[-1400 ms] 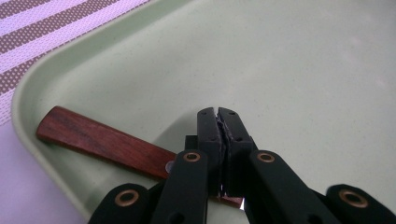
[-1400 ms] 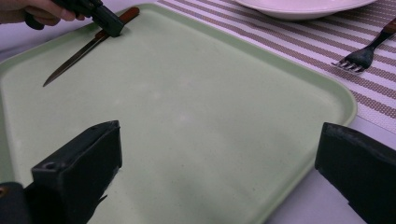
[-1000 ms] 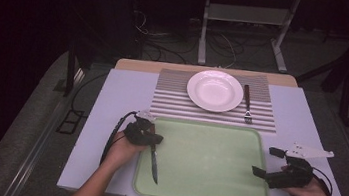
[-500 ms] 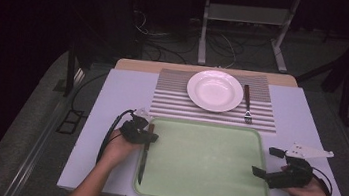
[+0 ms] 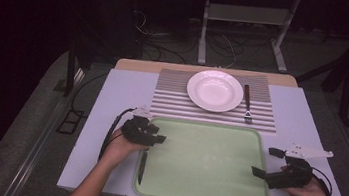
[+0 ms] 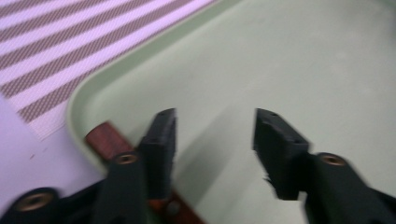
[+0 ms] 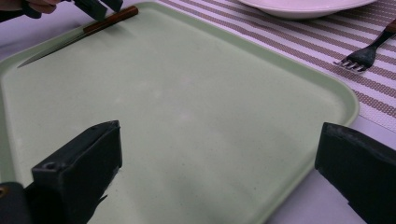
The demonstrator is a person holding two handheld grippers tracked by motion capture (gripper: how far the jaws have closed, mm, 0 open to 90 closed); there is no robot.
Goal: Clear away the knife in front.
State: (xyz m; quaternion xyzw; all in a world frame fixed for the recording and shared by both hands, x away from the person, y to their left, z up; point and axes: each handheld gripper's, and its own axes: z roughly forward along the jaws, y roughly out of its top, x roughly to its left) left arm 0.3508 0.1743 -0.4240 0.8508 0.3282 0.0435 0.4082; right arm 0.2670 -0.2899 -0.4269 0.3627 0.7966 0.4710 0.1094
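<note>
A knife (image 5: 142,167) with a reddish wooden handle (image 6: 105,137) lies along the left rim of the pale green tray (image 5: 205,162), blade toward me. My left gripper (image 5: 155,138) hovers over the handle end and its jaws have just been opening. In the left gripper view (image 6: 215,116) the jaws stand apart over the bare tray (image 6: 303,70), and the handle lies beside and under one jaw, not between the pads. My right gripper (image 5: 265,162) rests open at the tray's right edge, with nothing between its jaws (image 7: 219,135). The right gripper view shows the knife (image 7: 79,35) across the tray (image 7: 187,93).
Beyond the tray a striped placemat (image 5: 172,98) carries a white plate (image 5: 214,90) and, to its right, a dark-handled fork (image 5: 247,104). The fork (image 7: 369,51) and the plate (image 7: 303,4) also show in the right gripper view. Dark floor and cables surround the table.
My left gripper carried the knife leftward to the tray's left rim and let go of it; its jaws now stand apart. The right gripper has stayed put.
</note>
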